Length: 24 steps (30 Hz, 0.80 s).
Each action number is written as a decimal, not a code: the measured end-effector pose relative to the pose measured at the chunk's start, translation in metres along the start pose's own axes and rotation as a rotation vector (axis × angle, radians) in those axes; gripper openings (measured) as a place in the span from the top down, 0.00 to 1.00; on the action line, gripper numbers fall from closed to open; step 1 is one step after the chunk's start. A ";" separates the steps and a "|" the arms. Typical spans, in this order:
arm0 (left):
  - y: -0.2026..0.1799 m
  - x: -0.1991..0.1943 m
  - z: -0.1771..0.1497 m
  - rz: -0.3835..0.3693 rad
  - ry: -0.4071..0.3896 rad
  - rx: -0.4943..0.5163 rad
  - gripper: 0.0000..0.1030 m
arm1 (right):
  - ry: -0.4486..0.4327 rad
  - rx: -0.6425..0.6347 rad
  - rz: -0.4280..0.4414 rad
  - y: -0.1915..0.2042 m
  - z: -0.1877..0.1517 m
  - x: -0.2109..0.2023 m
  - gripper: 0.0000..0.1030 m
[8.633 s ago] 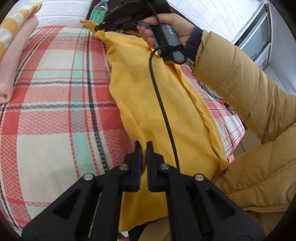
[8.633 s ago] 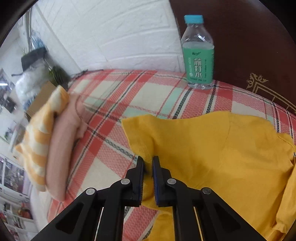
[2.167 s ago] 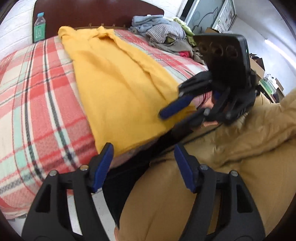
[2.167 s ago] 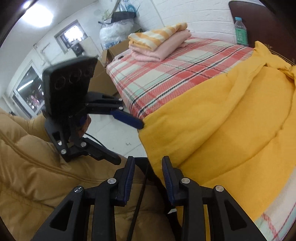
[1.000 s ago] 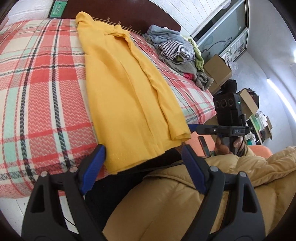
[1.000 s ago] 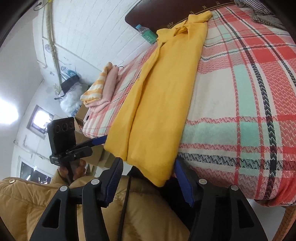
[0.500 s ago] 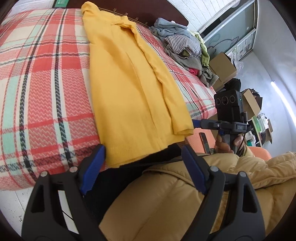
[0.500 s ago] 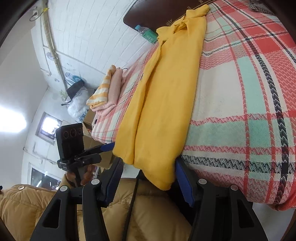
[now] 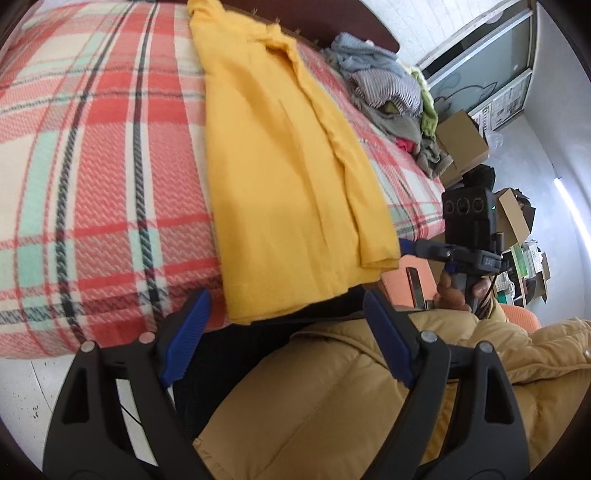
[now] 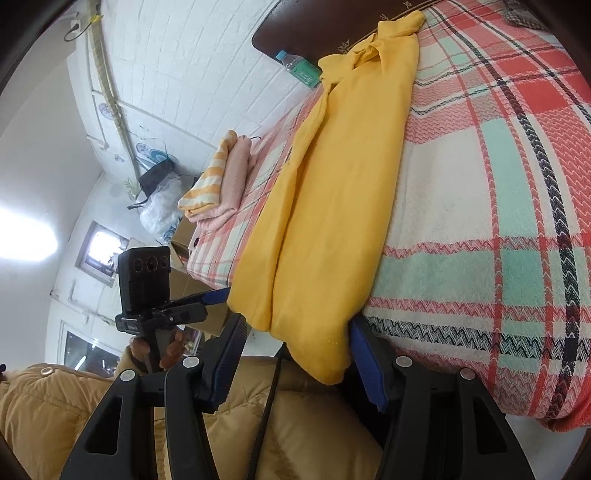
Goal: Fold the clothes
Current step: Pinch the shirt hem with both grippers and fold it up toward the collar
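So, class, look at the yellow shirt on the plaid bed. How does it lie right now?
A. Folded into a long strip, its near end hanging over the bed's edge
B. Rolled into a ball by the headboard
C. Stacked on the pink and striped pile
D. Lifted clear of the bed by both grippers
A: the yellow shirt runs as a narrow strip from the headboard down the plaid bed, its end drooping over the edge.

plaid bedspread [image 9: 92,155] | water btl [image 10: 299,70] by headboard [image 10: 295,26] | cardboard box [image 9: 461,144]
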<state>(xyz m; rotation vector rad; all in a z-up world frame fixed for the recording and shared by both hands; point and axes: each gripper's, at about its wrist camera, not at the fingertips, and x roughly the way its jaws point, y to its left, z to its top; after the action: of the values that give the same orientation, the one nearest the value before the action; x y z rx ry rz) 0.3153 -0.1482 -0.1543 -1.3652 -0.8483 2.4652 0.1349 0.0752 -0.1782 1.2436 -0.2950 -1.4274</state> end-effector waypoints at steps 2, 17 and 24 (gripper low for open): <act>-0.001 0.004 0.000 -0.008 0.007 -0.001 0.13 | 0.000 0.001 0.000 0.000 0.000 0.000 0.43; 0.001 0.010 0.014 0.008 0.057 -0.083 0.88 | 0.010 0.046 -0.048 -0.009 0.008 0.002 0.87; 0.009 -0.009 0.029 -0.136 0.006 -0.168 0.88 | -0.039 0.046 0.020 0.003 0.021 -0.008 0.87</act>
<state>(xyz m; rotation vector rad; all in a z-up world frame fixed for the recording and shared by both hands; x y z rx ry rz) 0.2970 -0.1708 -0.1413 -1.3182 -1.1299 2.3314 0.1181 0.0712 -0.1629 1.2476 -0.3680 -1.4359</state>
